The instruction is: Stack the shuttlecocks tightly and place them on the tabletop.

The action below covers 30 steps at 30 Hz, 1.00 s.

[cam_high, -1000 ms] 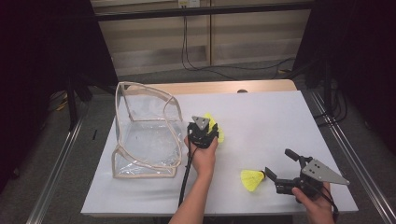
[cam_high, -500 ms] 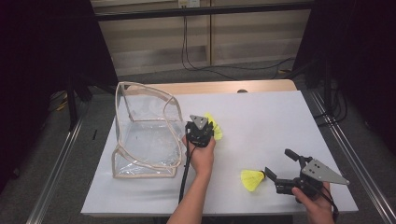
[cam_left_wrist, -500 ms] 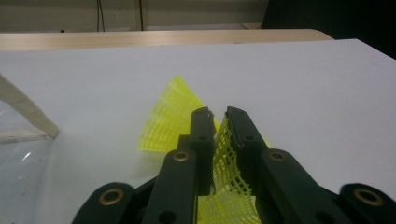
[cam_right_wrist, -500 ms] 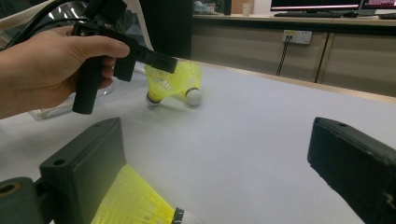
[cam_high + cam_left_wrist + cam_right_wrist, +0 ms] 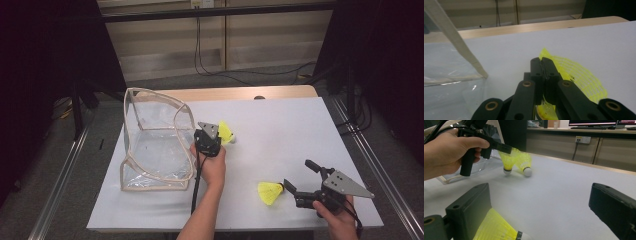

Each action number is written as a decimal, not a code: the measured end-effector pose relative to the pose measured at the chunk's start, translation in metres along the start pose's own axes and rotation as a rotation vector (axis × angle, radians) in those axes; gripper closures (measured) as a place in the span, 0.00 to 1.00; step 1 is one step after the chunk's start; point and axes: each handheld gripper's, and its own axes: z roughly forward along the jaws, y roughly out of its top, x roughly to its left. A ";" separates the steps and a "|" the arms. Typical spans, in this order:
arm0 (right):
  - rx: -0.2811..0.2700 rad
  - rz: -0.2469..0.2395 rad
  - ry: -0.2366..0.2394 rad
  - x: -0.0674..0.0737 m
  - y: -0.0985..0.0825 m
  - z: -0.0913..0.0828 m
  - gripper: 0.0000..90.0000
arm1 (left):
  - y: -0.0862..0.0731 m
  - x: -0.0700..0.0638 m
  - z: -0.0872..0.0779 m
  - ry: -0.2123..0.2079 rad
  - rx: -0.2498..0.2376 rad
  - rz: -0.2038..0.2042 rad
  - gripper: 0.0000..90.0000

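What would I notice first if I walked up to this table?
Probably the bright yellow plastic shuttlecocks on the white table: the left gripper is shut on the netted skirt of one yellow shuttlecock mid-table, beside a second with a white tip. Next to them, at the left, stands a big clear plastic bag with beige edging. Another yellow shuttlecock lies near the front, by the open right gripper.

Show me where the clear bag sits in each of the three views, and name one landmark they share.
High view: the clear bag stands left of centre on the table.
Left gripper view: along the left edge, its beige trim slanting down.
Right gripper view: top left, behind the hand, its trim at.
Shared landmark: the left claw, beside the bag, shut on a yellow shuttlecock.
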 end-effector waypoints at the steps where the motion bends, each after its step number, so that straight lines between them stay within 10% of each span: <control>1: 0.001 -0.001 -0.002 0.000 0.000 0.000 0.04 | 0.001 0.002 -0.001 0.017 0.001 0.005 0.99; 9: 0.004 -0.004 -0.002 0.001 0.000 0.000 0.04 | 0.001 0.003 0.002 0.057 0.029 0.069 0.98; 30: 0.004 -0.007 -0.001 0.000 0.000 0.000 0.04 | 0.001 -0.008 0.016 -0.090 0.041 -0.022 0.84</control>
